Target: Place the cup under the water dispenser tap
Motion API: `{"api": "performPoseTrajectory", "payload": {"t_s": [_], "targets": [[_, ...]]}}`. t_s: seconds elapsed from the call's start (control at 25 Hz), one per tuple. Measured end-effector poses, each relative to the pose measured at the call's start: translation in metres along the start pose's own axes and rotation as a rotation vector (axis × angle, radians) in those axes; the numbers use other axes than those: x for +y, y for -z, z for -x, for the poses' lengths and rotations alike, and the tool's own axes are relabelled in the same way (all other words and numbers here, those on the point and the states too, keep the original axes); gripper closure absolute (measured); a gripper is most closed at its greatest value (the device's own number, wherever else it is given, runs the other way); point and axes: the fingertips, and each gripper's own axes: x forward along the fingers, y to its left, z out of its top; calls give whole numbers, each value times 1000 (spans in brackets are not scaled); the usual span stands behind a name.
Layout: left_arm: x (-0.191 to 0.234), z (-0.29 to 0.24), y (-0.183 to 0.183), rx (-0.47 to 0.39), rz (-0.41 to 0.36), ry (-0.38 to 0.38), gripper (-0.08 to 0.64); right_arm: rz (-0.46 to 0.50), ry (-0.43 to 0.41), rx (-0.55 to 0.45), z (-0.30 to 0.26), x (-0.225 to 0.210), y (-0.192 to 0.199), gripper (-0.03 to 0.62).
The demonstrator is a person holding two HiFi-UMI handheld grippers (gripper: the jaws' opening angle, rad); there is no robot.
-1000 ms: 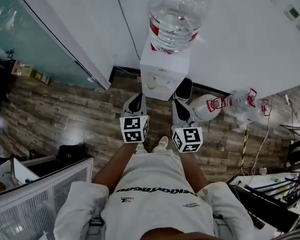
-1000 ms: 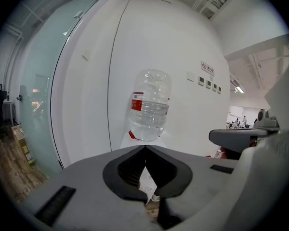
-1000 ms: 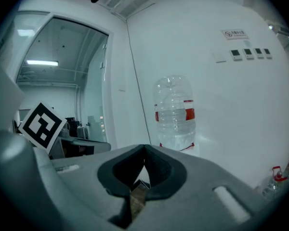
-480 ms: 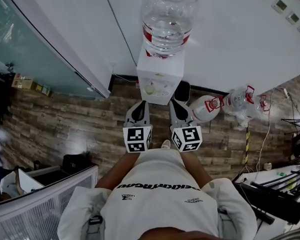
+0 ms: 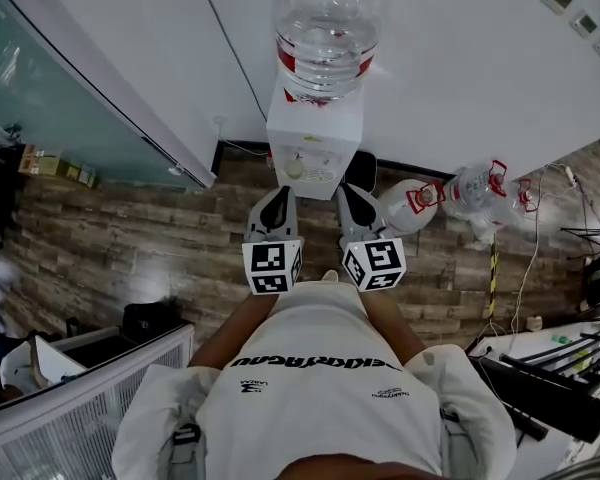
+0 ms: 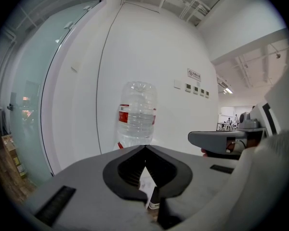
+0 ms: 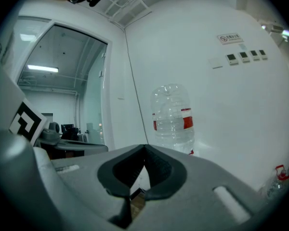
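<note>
Grey jaws of the left gripper (image 6: 145,148) met tip to tip, nothing between them. The right gripper (image 7: 144,147) matched it, pinched closed and empty. Both were held side by side, near level, aimed at the white water dispenser (image 5: 315,133), squared up to its taps, I'd judge. Its clear bottle (image 5: 328,28) stood inverted on top. On the dispenser's front ledge sat a small pale round thing (image 5: 294,168), possibly the cup already below the taps, but too small to tell. The dispenser stood at the wood floor's (image 5: 130,238) far edge, against the wall (image 5: 460,68).
</note>
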Motion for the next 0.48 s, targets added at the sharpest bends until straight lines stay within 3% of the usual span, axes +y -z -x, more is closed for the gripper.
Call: {"api": "performPoseTrajectory", "payload": {"t_s": [0.48], "targets": [[-14, -9, -3, -11, -29, 56, 563, -9, -11, -8, -3, -12, -2, 594]]}}
